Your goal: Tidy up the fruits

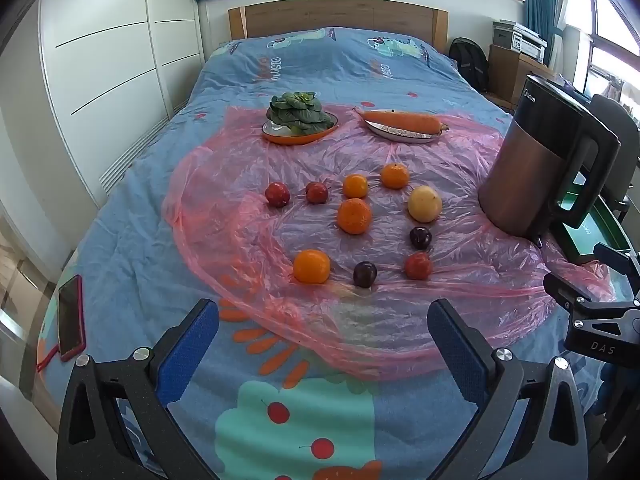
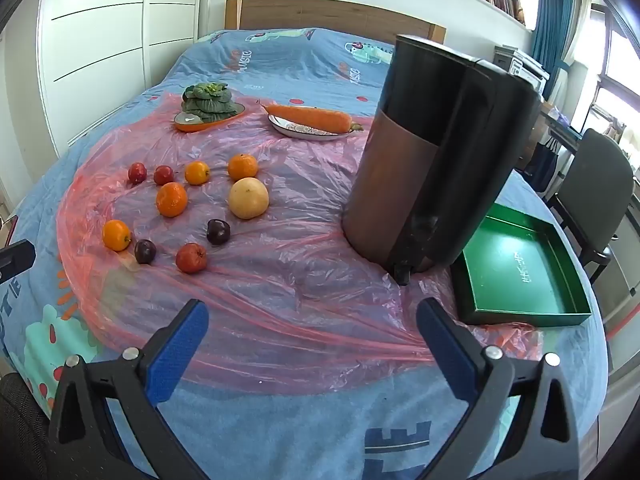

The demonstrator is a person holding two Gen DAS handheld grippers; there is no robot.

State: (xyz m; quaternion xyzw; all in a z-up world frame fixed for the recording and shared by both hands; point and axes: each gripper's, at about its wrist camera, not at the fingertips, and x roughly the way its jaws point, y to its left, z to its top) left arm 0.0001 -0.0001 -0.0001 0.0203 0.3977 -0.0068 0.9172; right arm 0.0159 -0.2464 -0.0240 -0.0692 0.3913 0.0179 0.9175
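Fruit (image 1: 354, 216) was all loose on the pink plastic sheet (image 1: 248, 264) mid-bed when we looked, green tray (image 2: 520, 264) at the right empty, left gripper (image 1: 323, 344) and right gripper (image 2: 312, 340) wide open holding nothing, so basically we hadn't started sorting yet.

The left gripper (image 1: 323, 322) has two black angular arms with triangular cut-outs, each ending in a flat finger faced with a textured blue pad (image 1: 188, 354), and round silver screw heads sit at the joints. The right gripper (image 2: 312, 320) is built the same, black frame, blue pads (image 2: 178, 350), silver screws. From the left wrist view its black body bears pale letters "DAS".
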